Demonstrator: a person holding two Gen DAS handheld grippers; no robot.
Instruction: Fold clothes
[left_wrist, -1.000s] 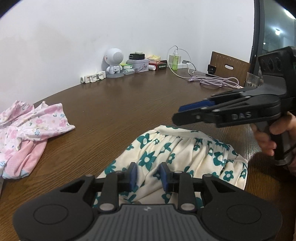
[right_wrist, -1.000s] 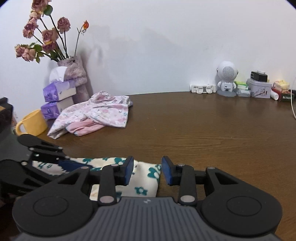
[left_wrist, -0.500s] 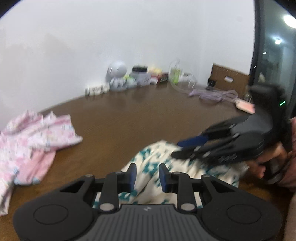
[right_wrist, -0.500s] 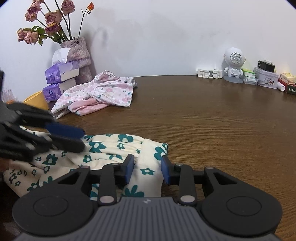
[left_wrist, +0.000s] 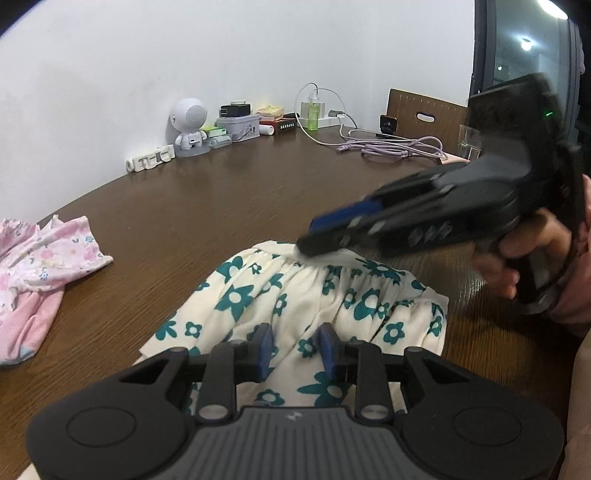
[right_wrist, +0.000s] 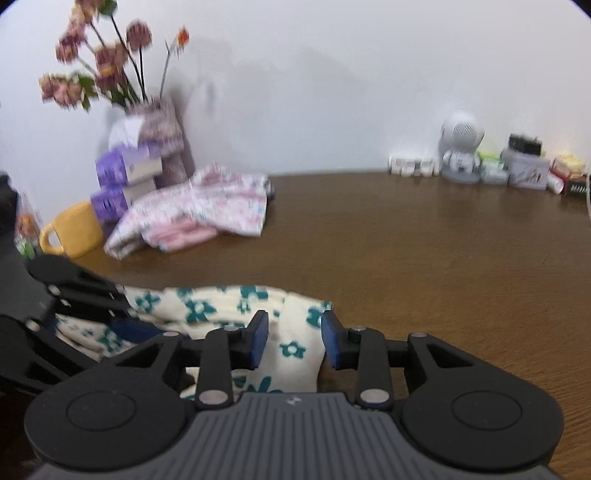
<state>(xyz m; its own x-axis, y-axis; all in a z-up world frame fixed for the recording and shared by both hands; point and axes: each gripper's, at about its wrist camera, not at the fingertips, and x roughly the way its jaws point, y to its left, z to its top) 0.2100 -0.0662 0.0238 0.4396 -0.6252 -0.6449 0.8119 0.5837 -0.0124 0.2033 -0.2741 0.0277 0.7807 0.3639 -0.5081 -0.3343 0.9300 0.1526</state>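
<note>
Item: cream garment with teal flowers (left_wrist: 295, 295), bunched on brown table (left_wrist: 221, 206), directly ahead of both my tools.
My left gripper (left_wrist: 294, 349): low, level over near edge of garment, jaws parted, nothing between them.
My right gripper (right_wrist: 294, 341): jaws parted, astride garment's end; seen from left camera, angled down, tips at gathered edge (view blurred).
My right hand (left_wrist: 532, 254): wrapped round handle.
Pink floral clothes (right_wrist: 199, 218): heaped well apart.

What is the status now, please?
Both tongs open: left, right, over the cream floral garment. Garment bunched on table. Pink clothes lie apart.
</note>
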